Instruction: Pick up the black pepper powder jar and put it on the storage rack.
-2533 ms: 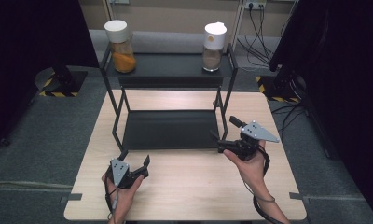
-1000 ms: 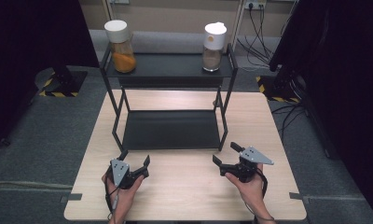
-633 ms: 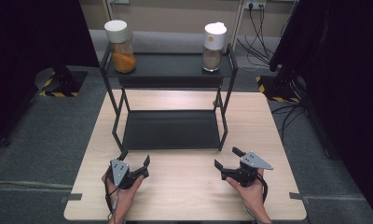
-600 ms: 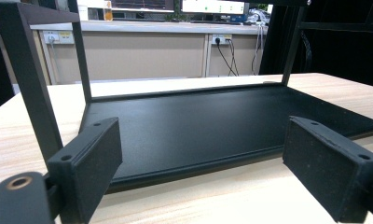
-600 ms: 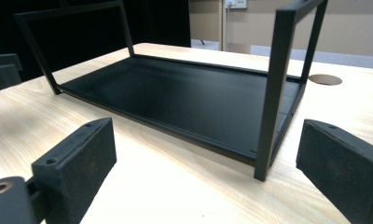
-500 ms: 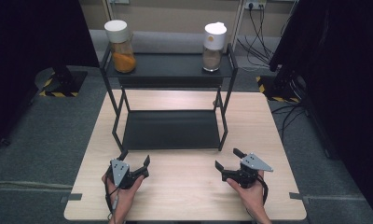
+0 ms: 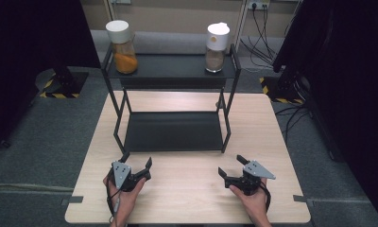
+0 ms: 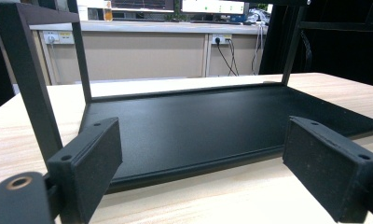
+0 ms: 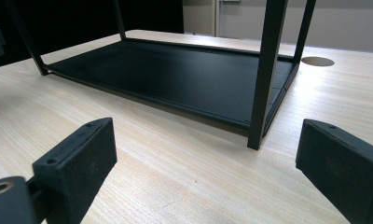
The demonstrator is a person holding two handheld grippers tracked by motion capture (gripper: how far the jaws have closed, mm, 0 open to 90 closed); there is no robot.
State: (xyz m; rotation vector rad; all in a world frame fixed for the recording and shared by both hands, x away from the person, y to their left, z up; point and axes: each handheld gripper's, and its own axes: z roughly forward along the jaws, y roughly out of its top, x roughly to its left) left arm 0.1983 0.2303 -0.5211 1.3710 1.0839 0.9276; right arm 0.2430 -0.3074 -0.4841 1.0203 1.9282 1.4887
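A pale wooden table (image 7: 281,142) carries a black two-tier rack (image 7: 173,130) at 12 o'clock, long axis left-right. Both grippers, left (image 7: 136,166) and right (image 7: 230,166), rest near the table's 6 o'clock edge, jaws spread, empty. The high view reveals an orange-filled jar (image 7: 121,46) and a brown-filled jar (image 7: 217,47) on top.

Light wooden counter (image 7: 187,189) bearing a black two-tier shelf rack (image 7: 173,131) toward its far edge; upper shelf carries two white-lidded jars — orange-filled jar (image 7: 122,46) left, brown-filled jar (image 7: 216,47) right.
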